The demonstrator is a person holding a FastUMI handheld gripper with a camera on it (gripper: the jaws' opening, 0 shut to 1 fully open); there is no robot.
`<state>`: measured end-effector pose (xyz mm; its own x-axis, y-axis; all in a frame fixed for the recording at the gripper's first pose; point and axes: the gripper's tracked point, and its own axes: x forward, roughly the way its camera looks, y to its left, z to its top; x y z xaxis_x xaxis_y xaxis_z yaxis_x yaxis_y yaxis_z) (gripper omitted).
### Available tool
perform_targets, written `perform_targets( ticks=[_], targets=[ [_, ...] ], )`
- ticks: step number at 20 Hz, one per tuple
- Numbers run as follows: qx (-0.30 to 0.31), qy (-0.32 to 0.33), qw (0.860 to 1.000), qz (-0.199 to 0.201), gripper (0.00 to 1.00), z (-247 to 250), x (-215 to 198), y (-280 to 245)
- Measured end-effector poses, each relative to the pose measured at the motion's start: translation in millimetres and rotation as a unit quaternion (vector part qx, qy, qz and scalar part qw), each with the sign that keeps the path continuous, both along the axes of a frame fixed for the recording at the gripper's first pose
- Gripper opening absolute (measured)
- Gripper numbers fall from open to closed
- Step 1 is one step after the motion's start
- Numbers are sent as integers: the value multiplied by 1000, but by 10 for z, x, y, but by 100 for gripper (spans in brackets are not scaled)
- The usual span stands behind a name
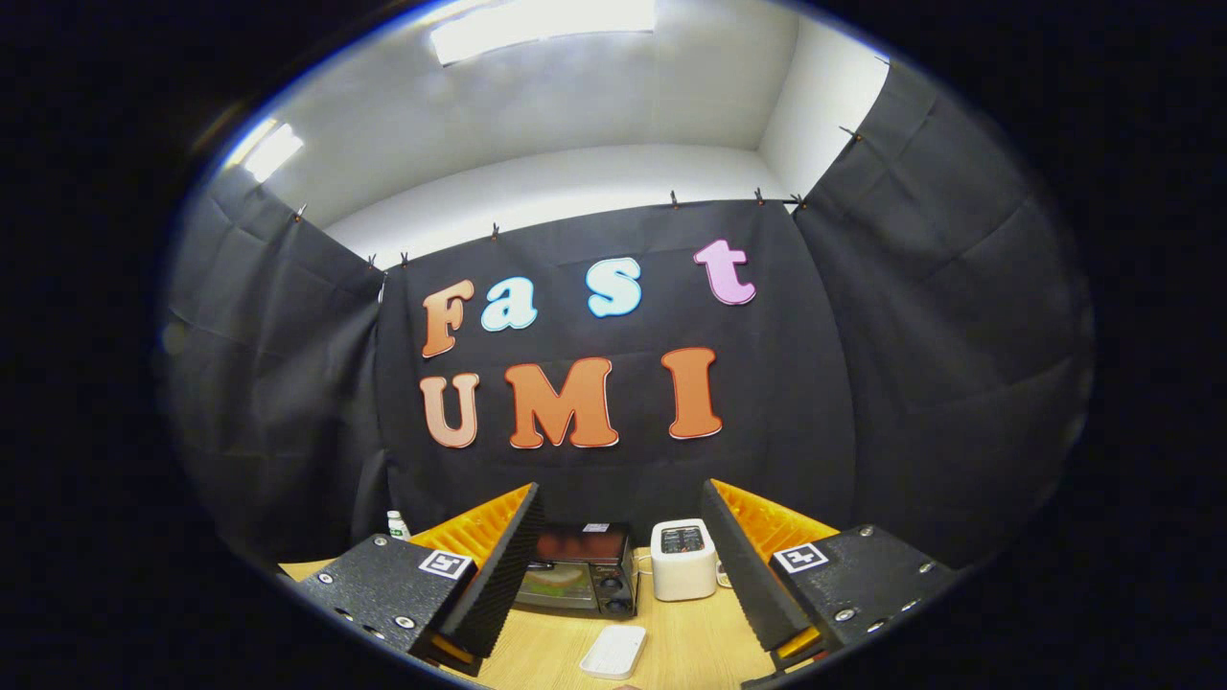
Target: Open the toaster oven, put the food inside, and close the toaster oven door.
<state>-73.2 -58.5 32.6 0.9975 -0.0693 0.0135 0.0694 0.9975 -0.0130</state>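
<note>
i see a pale wood-grain table, glossy dark toaster oven with glass door, smooth white plastic toaster, matt white pad, my spread fingers ribbed

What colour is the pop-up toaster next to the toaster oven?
White, seen in the gripper view: the toaster stands beside the dark toaster oven, beyond the open tongs.

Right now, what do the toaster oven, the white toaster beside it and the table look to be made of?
Toaster oven: dark body, probably painted metal, with a glossy door that looks like glass, since it shows reflections. White toaster: smooth matte shell, likely plastic, though enamelled metal is possible. Table: pale wood-look top with faint grain, possibly laminate. The tool is open, its fingers flanking both appliances.
</note>
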Motion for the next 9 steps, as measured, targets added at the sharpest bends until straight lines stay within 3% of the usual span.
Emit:
perform_targets(
  ticks=[5,9],
  targets=[
    [8,-11,1000,-6,98,163,-100,-143],
    [9,-24,1000,12,98,211,-140,-77]
  ],
)
